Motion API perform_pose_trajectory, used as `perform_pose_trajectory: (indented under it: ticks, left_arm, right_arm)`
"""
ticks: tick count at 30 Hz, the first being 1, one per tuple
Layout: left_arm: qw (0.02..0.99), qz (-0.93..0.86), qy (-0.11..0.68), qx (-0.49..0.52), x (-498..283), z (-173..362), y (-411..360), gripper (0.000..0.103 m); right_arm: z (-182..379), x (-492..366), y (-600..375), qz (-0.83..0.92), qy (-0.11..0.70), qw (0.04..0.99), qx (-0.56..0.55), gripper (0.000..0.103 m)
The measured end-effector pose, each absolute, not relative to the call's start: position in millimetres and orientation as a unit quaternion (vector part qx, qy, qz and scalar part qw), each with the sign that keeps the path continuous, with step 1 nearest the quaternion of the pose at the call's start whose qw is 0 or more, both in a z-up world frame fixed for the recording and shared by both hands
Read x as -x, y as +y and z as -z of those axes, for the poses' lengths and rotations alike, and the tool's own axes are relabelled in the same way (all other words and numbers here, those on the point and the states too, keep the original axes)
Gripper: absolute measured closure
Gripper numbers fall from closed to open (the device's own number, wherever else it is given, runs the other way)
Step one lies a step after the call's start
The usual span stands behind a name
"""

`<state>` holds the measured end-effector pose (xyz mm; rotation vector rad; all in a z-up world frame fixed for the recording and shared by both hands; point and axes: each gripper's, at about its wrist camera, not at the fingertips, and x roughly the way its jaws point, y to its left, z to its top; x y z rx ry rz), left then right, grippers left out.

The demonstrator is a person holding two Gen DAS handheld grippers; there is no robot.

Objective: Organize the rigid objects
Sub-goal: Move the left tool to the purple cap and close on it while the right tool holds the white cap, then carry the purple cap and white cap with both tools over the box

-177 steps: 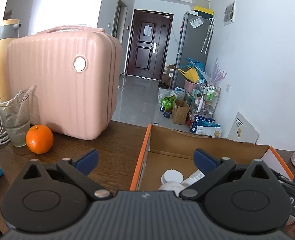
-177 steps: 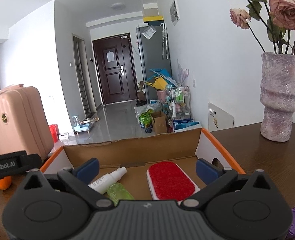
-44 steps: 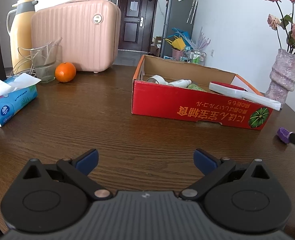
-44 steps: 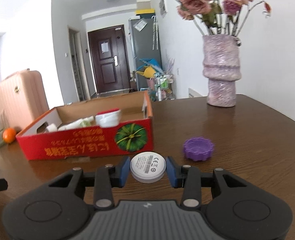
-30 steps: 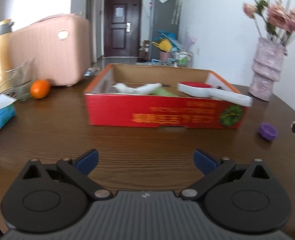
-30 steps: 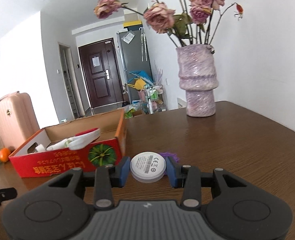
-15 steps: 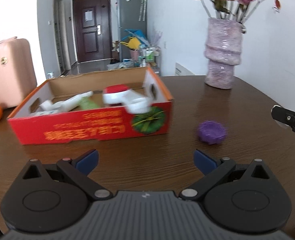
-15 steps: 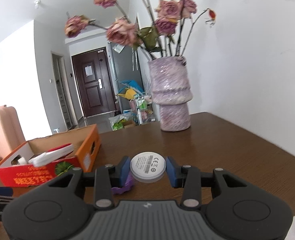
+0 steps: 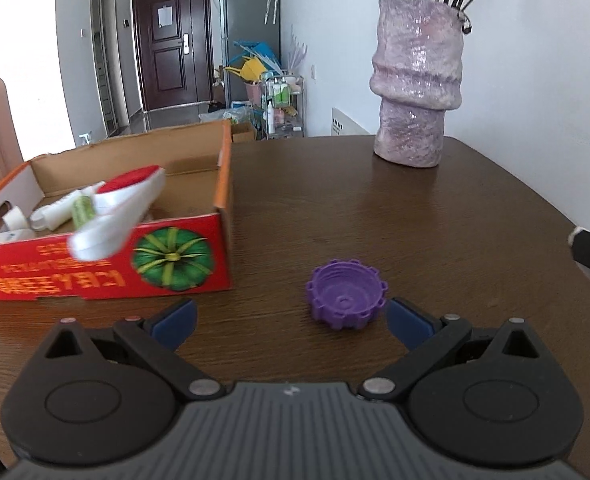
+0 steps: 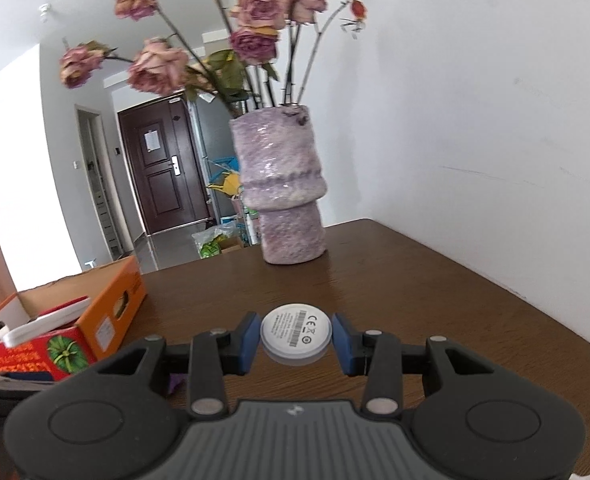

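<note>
**me:** Purple cap [image 9: 346,298] is sitting open side up on the brown surface [image 9: 435,220], just right of the red box [image 9: 107,268]. I'm bringing the left tool [image 9: 289,314] in with its jaws spread wide, and the cap is lying closer to the right finger than the left. The right tool [image 10: 296,338] is clamped on a white disc [image 10: 296,334], hovering near the vase [image 10: 285,184].

**other guy:** So what's the trick?

**me:** I'm thinking shift right a touch so the cap is centred, go low so the pads are meeting the ribbed wall and not the rim, then close slowly. It looks light, so an off-centre squeeze is probably just skating it away. Then both are going into the box, clear of that white brush [image 9: 115,208] hanging over the front edge.
</note>
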<state>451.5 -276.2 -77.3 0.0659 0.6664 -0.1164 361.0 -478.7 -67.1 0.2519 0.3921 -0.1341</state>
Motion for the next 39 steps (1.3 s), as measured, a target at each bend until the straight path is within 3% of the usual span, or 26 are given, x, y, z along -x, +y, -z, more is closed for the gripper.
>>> perform_pose_trajectory:
  ticks: [11, 14, 16, 19, 39]
  left_arm:
    - [0.94, 0.032, 0.337, -0.035, -489, 93, -306, 0.002]
    - [0.935, 0.035, 0.351, -0.037, -495, 98, -308, 0.017]
    - [0.932, 0.039, 0.359, -0.039, -497, 100, -310, 0.034]
    - [0.932, 0.046, 0.36, -0.029, -499, 100, -307, 0.047]
    - [0.943, 0.102, 0.315, -0.026, -447, 79, -286, 0.047]
  right_arm:
    - [80, -373, -509, 0.093, 0.217, 0.959, -0.155, 0.064]
    - [83, -375, -508, 0.091, 0.223, 0.958, -0.154, 0.064]
    - [84, -376, -506, 0.09, 0.225, 0.958, -0.151, 0.064]
    - [85, -376, -506, 0.09, 0.228, 0.958, -0.15, 0.064]
    - [84, -373, -499, 0.09, 0.217, 0.962, -0.136, 0.064]
